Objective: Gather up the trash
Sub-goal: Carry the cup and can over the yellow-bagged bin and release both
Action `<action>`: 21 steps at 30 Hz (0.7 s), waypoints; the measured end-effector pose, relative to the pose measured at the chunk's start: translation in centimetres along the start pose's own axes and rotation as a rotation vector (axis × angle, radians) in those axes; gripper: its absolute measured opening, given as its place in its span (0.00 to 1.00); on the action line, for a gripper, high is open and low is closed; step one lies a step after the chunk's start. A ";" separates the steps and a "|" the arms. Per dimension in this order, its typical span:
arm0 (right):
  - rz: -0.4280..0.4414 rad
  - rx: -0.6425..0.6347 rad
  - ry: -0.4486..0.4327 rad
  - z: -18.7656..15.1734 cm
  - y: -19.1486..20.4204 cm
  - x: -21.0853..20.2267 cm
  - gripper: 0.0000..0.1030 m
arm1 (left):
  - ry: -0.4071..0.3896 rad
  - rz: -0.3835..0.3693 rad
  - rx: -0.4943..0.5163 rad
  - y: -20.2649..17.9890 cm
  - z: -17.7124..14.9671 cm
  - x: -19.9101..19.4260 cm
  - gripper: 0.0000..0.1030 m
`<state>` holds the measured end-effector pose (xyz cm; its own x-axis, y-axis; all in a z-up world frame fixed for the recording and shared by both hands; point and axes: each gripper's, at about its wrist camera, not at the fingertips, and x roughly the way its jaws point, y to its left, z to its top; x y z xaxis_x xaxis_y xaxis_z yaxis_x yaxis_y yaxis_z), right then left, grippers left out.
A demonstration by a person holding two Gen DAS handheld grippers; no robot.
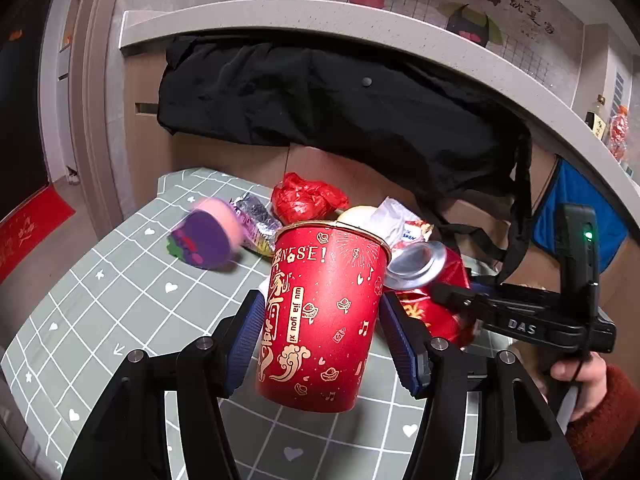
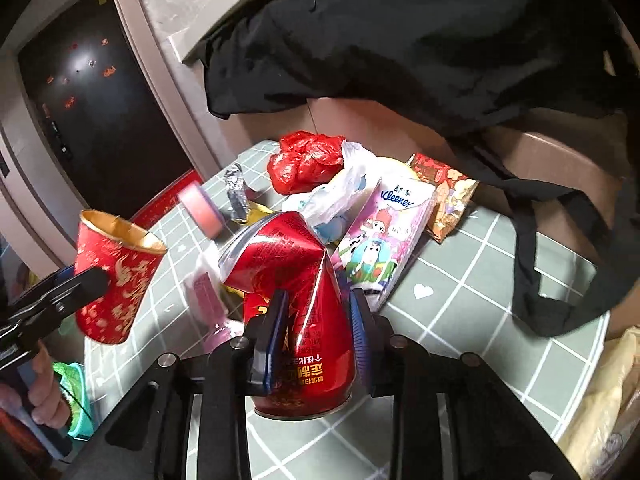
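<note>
From the left wrist, the left gripper (image 1: 320,332) is clamped on a red paper cup (image 1: 320,316), upright and lifted clear of the checked tablecloth (image 1: 100,320). From the right wrist, the right gripper (image 2: 318,332) pinches a crushed red can (image 2: 296,304) beside the Kleenex pack (image 2: 384,236). I'd keep the cup level and feed the can in bottom first, slowly.

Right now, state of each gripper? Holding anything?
Left gripper: closed on the red paper cup, lifted off the table.
Right gripper: closed on the crushed red can.
</note>
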<state>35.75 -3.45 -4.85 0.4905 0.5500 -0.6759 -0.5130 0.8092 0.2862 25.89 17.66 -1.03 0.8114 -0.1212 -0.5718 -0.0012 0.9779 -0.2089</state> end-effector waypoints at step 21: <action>-0.169 -0.008 -0.333 -1.8 -1.9 -17.5 0.27 | -0.168 -0.089 0.131 -12.6 2.0 -3.9 0.58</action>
<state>26.90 -14.98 5.21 0.7705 0.4467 -0.4548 -0.4100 0.8935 0.1829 23.91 6.13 5.38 0.8908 -0.1889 -0.4133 0.1419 0.9797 -0.1418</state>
